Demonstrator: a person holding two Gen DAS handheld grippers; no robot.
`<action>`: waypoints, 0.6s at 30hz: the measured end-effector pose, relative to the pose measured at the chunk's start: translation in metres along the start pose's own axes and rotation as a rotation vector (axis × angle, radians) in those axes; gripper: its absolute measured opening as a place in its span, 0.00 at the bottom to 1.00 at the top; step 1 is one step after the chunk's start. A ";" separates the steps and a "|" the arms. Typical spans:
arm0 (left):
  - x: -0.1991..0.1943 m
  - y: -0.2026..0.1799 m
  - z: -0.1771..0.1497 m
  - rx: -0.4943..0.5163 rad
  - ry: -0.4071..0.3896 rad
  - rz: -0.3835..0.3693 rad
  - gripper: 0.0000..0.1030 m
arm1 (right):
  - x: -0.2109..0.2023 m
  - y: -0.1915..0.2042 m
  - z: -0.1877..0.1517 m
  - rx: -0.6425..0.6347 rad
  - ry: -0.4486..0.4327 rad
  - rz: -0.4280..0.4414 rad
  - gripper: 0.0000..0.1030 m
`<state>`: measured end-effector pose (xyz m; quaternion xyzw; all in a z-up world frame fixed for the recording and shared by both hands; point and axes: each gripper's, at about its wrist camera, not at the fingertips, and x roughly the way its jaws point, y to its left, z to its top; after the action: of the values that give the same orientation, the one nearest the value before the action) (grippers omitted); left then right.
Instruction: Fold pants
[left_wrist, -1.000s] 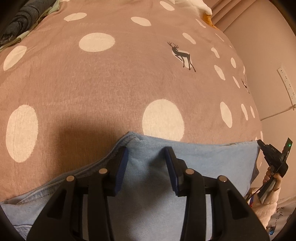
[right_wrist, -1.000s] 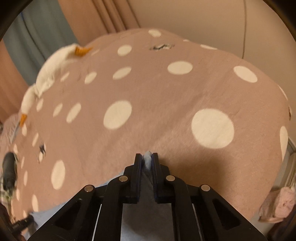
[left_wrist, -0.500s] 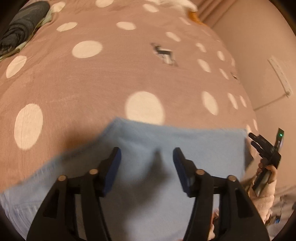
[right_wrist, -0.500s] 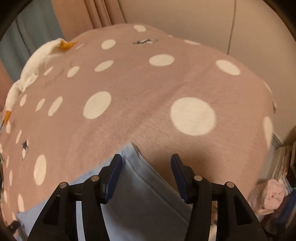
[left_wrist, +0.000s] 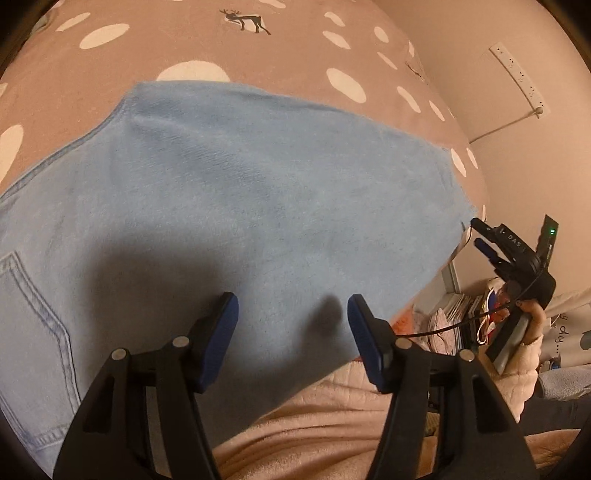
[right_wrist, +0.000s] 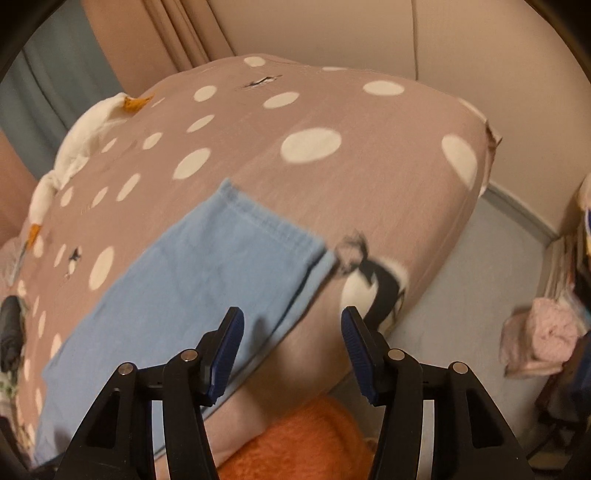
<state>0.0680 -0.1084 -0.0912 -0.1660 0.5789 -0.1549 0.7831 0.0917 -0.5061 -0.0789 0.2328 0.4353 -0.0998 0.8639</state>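
One pair of light-blue pants (left_wrist: 229, 192) lies flat on a brown bedspread (left_wrist: 92, 74) printed with white dots and small deer. Two grippers are present. The left gripper (left_wrist: 292, 325) hovers over the near part of the pants with its two blue-padded fingers spread apart, nothing between them. The right gripper (right_wrist: 291, 339), also seen in the left wrist view past the cloth's right end (left_wrist: 480, 234), is likewise spread and holds nothing; it hangs above the near bed edge, beside the hem end (right_wrist: 273, 229) of the pants.

One stitched back pocket (left_wrist: 33, 317) shows at the left, cut off by the frame. The right wrist view is motion-blurred, so the dark printed figure (right_wrist: 373, 280) by the hem is hard to identify. Whether the pants lie in one layer or several cannot be told.

Bare bedspread extends beyond the far edge of the pants (right_wrist: 332, 122); grey floor (right_wrist: 480, 280) lies past the bed's corner.
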 end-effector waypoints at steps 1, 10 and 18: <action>0.000 -0.001 0.000 0.001 0.005 0.002 0.60 | 0.004 -0.001 0.000 0.016 0.009 0.020 0.53; -0.007 0.004 -0.006 -0.048 0.011 -0.040 0.60 | 0.038 -0.012 0.017 0.153 -0.024 0.237 0.53; -0.055 0.023 -0.002 -0.090 -0.124 0.015 0.61 | 0.040 -0.007 0.031 0.173 -0.070 0.270 0.12</action>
<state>0.0515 -0.0644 -0.0550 -0.2060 0.5367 -0.1122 0.8105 0.1350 -0.5259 -0.0966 0.3590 0.3595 -0.0277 0.8609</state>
